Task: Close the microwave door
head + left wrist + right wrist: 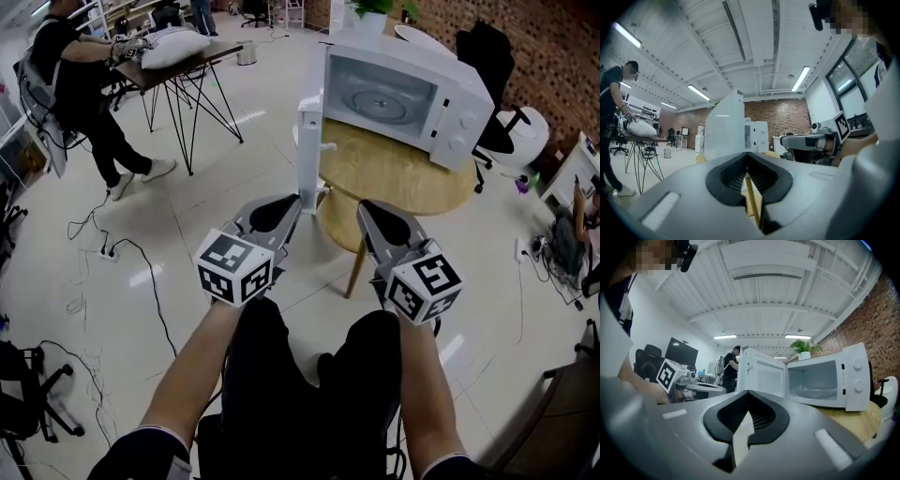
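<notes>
Here, the microwave [410,97] sits on the far table [394,178], door [310,155] open.
Left gripper [298,200] and right gripper [365,207]: jaws together, empty, near it.

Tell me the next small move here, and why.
Probably lift the left claw against the outer face of the microwave door and nudge it toward the oven cavity. The door stands wide open, edge-on in the head view. The left claw, shut and empty, is just below the door's near edge. The right claw, also shut, lies toward the door's inner side.
</notes>
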Demonstrator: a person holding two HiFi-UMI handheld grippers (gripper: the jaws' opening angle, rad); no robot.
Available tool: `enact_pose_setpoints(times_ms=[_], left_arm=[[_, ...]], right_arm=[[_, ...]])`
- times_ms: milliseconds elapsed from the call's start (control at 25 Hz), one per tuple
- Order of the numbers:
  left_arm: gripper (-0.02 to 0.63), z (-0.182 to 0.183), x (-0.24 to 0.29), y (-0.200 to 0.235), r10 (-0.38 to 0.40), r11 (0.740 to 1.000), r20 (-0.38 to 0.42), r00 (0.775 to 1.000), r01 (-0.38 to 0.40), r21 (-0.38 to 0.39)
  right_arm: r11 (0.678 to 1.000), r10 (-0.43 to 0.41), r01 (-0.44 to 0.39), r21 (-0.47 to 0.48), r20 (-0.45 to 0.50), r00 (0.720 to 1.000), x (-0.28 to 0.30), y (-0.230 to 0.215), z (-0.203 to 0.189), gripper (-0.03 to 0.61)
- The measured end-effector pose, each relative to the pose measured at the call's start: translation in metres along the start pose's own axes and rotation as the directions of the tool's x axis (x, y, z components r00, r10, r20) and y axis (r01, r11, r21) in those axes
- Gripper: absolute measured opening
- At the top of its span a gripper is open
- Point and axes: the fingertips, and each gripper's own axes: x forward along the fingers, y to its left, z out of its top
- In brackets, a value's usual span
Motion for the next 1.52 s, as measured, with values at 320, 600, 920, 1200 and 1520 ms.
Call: enact_pose_setpoints(times_ms=[320,600,920,1200,1520], left_arm=[[0.012,0.001,0.017,0.035,-0.002,1.000,0.001,1.000,0.002,0.007],[0.006,-0.002,0.036,0.021,-0.050,0.999,-0.005,0.999,0.050,0.005],[0.006,0.000,0.092,-0.014,-0.115,0.993,0.004,0.993,0.115,-0.002],[0.006,0.000,0.154,-0.053,-0.190,0.982,0.004,0.982,0.190,0.000],[0.006,0.000,0.224,-0.075,-0.217,0.976,-0.010,0.976,0.217,0.015]], right_arm=[[1.000,-0.016,0.016,0.010,-0.018,1.000,0.013,-0.011,-0.010,0.002],[0.999,-0.039,0.039,0.007,-0.009,0.999,0.007,-0.030,-0.008,0.002],[0.992,-0.130,0.130,-0.006,-0.029,0.991,-0.029,-0.077,-0.008,0.002],[0.975,-0.220,0.220,-0.010,-0.048,0.974,-0.066,-0.121,-0.010,0.002],[0.961,-0.277,0.276,-0.037,-0.044,0.960,-0.087,-0.167,-0.002,0.002]])
